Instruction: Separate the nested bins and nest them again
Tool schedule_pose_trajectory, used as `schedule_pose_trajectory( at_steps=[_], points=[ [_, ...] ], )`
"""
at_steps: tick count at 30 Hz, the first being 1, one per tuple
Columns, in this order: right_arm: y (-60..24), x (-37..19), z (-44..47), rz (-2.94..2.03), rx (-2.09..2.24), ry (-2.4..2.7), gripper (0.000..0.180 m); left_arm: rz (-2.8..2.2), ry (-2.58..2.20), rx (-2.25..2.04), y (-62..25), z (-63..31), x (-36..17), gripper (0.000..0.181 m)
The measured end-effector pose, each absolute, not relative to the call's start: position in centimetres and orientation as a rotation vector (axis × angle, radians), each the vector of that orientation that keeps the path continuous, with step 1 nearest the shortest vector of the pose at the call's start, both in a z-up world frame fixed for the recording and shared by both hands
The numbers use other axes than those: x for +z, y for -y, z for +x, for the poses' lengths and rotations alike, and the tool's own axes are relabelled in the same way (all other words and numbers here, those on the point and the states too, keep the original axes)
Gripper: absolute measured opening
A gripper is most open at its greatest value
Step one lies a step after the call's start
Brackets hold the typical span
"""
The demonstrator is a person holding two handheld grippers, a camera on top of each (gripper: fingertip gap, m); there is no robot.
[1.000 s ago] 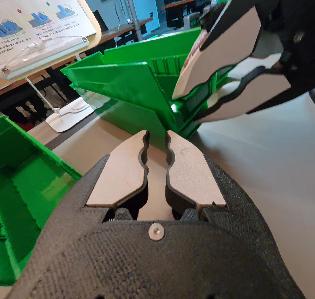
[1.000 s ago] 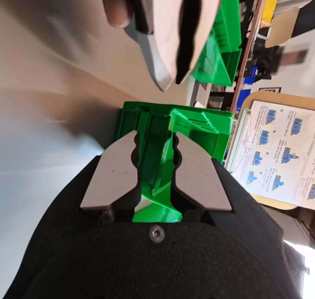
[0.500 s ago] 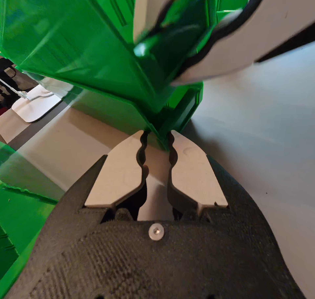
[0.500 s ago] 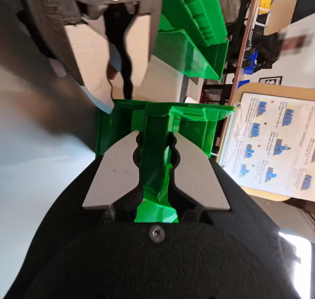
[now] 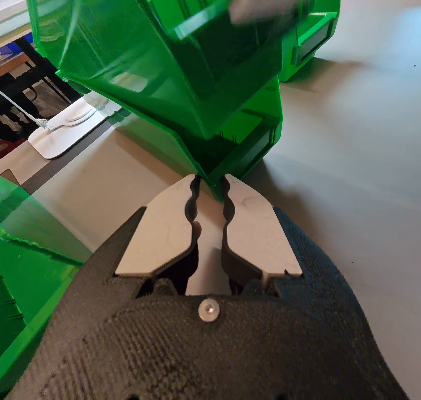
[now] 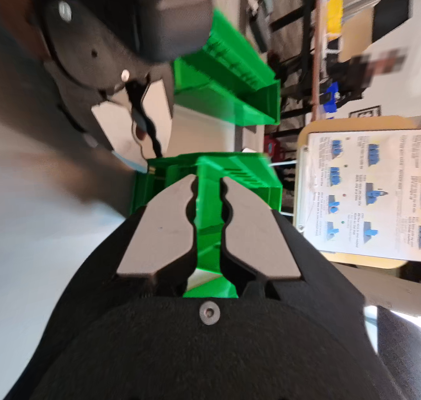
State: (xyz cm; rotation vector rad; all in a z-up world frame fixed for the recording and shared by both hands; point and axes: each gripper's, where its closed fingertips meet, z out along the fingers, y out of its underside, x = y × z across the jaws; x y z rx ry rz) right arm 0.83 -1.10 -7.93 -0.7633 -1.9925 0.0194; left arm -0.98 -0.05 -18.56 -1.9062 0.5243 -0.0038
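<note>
The right gripper [image 6: 208,184] has lifted the upper bin [image 5: 141,54] higher.

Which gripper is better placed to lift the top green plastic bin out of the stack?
Right. The right gripper is shut on the wall of the tilted upper green plastic bin. The left gripper is low at the corner of the bottom green bin, better suited to steadying it.

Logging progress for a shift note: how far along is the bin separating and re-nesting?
One loose bin already sits apart. In hand: right tool clamps the tilted upper bin, partly out of the lower bin whose corner the left tool straddles. Re-nesting has not begun.
</note>
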Motion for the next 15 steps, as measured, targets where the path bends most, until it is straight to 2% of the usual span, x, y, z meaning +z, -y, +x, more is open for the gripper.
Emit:
schedule_pose_trajectory(
  at_steps=[1, 2, 4, 9, 13, 15],
  points=[
    [1.2, -6.8, 0.8, -0.749, 0.031, 1.962, 0.008, -1.907, -0.52, -0.011, 0.1, -1.0, -18.6, 0.019],
    [1.0, -6.0, 1.0, -0.745, 0.01, 1.951, 0.007, -1.909, -0.517, -0.015, 0.1, -1.0, -18.6, 0.019],
    [0.9, -6.1, 1.3, -0.785, 0.012, 1.992, 0.016, -1.911, -0.513, -0.011, 0.0, -1.0, -18.6, 0.019],
    [2.0, -11.8, 2.3, -0.887, -0.044, 2.17, 0.046, -1.913, -0.51, -0.01, 0.1, -1.1, -18.6, 0.018],
    [0.6, -15.1, 2.1, -0.937, -0.188, 2.176, 0.054, -1.913, -0.507, -0.007, 0.1, -1.1, -18.6, 0.018],
    [-0.4, -15.8, 1.7, -0.964, -0.232, 2.151, 0.051, -1.912, -0.505, -0.008, 0.1, -1.1, -18.6, 0.018]
  ],
)
